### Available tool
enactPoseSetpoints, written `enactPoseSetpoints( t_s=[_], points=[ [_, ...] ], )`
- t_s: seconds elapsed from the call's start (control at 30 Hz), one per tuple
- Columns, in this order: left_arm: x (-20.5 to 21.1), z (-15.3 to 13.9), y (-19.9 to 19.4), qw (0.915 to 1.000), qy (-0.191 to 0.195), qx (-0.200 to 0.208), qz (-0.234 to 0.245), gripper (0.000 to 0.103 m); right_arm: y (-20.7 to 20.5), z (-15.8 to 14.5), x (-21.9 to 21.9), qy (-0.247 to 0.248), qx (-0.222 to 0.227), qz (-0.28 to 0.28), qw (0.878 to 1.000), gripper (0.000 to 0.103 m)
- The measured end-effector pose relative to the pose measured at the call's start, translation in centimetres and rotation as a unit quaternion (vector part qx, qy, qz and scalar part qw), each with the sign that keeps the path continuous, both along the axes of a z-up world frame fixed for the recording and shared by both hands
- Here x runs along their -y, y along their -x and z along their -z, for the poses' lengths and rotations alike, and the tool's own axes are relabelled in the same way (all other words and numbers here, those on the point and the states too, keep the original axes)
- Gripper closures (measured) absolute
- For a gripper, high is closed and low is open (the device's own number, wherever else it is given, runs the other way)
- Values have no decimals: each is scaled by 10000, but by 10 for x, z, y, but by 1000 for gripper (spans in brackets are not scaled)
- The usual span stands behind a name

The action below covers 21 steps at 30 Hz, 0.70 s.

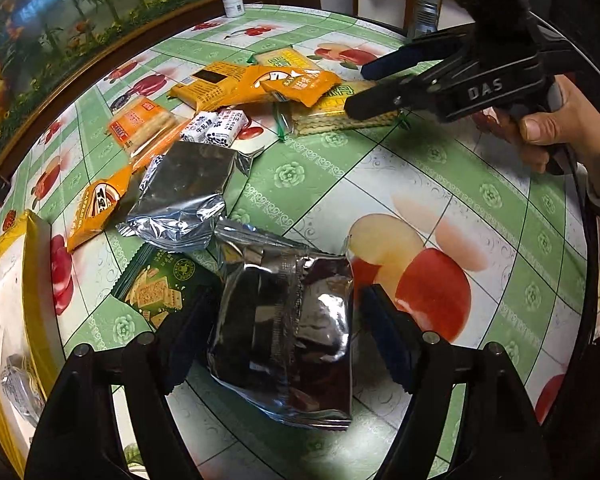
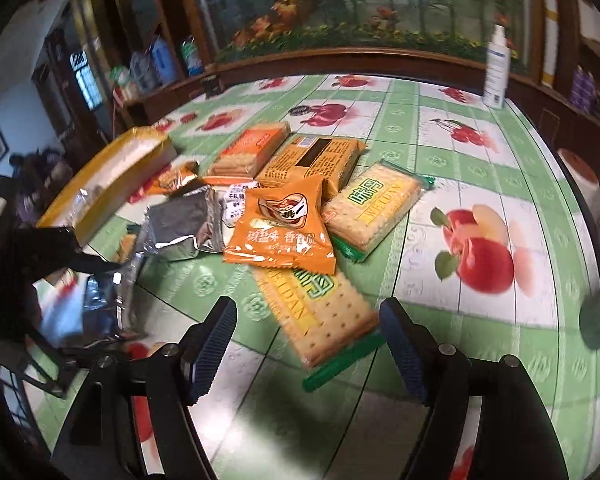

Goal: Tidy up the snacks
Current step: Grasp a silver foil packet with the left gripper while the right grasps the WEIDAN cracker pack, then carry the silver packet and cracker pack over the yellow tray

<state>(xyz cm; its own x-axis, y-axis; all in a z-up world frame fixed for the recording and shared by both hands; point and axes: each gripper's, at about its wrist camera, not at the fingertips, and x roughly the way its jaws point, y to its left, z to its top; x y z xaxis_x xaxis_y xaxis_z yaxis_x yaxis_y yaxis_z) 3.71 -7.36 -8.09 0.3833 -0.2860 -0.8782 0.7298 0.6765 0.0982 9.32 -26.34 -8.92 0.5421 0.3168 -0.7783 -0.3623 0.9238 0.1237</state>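
My left gripper (image 1: 284,320) is open, its fingers on either side of a silver foil snack pack (image 1: 288,332) lying on the table; I cannot tell if they touch it. A second silver pack (image 1: 184,196) lies beyond it, over a green cracker pack (image 1: 160,284). My right gripper (image 2: 308,332) is open and empty above a yellow-green cracker pack (image 2: 320,308); it also shows in the left wrist view (image 1: 360,84). An orange snack bag (image 2: 280,228), another cracker pack (image 2: 372,208) and orange biscuit packs (image 2: 312,156) lie in a heap.
A yellow box (image 2: 112,176) with a silver pack inside stands at the table's left side; it also shows in the left wrist view (image 1: 32,280). A white spray bottle (image 2: 496,68) stands at the far edge. The fruit-print tablecloth (image 2: 480,320) covers the table.
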Motion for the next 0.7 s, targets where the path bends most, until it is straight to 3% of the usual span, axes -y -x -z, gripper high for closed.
enactPoseSetpoints(
  t_s=[0.07, 0.17, 0.23, 0.37, 0.53, 0.7],
  points=[
    [0, -1, -1, 9998, 20, 31, -184, 27, -9, 6, -4, 101, -130, -134, 9998, 27],
    [-1, -1, -2, 9989, 34, 129, -460, 40, -13, 16, -10, 237, -265, -162, 9992, 30],
    [-3, 0, -2, 9982, 52, 148, -575, 46, -9, 15, -13, 293, -210, -175, 9992, 42],
    [-6, 1, 6, 9972, 58, 253, -702, 47, 3, 13, -15, 127, -186, -181, 9996, 55],
    [-9, -10, 20, 9955, 258, 383, -828, 47, 21, 7, -10, -278, -144, -52, 9995, 55],
    [-28, -29, 23, 9864, 569, 426, -1479, 46, 41, -13, -9, -701, 51, -6, 9975, 55]
  ],
)
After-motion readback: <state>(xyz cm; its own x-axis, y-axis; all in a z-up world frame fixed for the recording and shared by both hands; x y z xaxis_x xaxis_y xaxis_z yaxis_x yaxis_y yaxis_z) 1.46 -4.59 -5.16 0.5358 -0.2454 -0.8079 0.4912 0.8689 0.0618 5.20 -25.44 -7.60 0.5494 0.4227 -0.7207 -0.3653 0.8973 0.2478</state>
